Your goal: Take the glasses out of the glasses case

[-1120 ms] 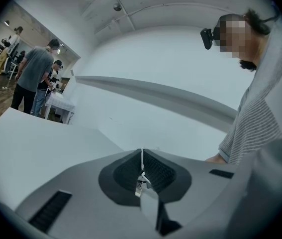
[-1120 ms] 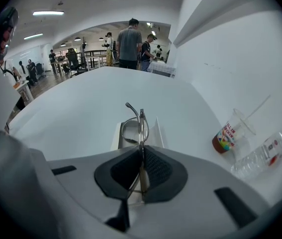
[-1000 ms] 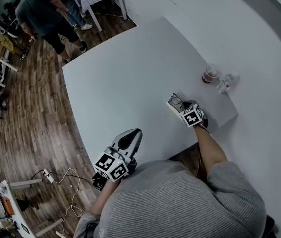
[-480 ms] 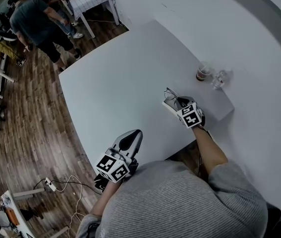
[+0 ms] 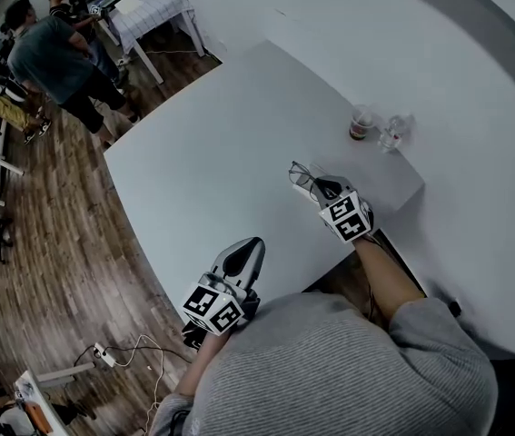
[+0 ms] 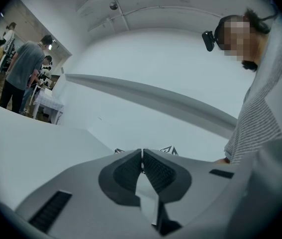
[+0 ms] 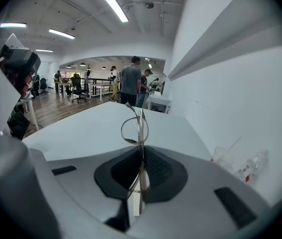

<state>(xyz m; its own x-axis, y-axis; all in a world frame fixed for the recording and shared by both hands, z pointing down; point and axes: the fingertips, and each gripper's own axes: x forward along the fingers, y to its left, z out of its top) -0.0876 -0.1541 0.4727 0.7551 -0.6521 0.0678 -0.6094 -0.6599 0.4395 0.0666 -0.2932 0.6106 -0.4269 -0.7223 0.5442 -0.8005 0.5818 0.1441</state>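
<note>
Item 1, nearest: the wearer's grey striped top (image 5: 348, 371), filling the bottom of the head view.

Item 2: left gripper (image 6: 141, 157), at the near edge of the tabletop (image 5: 221, 143), pointing level; jaws pressed together with nothing between them; marker cube on the wearer's side.

Item 3: right gripper (image 7: 141, 156), further in and to the right, tilted downward; jaws closed tight on the glasses (image 7: 135, 126); these are a thin-rimmed pair gripped edge-on by the frame, with one rounded lens standing out past the jaw tips; the pair is held over the right part of the tabletop, well apart from the left gripper.

Item 4: plastic cup (image 5: 361, 123) with a dark drink low in it and a straw; small clear bottle (image 5: 391, 134) just beside it; both near the tabletop's far right edge, beyond the glasses.

Item 5: wooden floor (image 5: 66, 225), left of the tabletop.

Item 6, farthest: several people (image 5: 53, 57) standing near a small white table (image 5: 153, 12).
</note>
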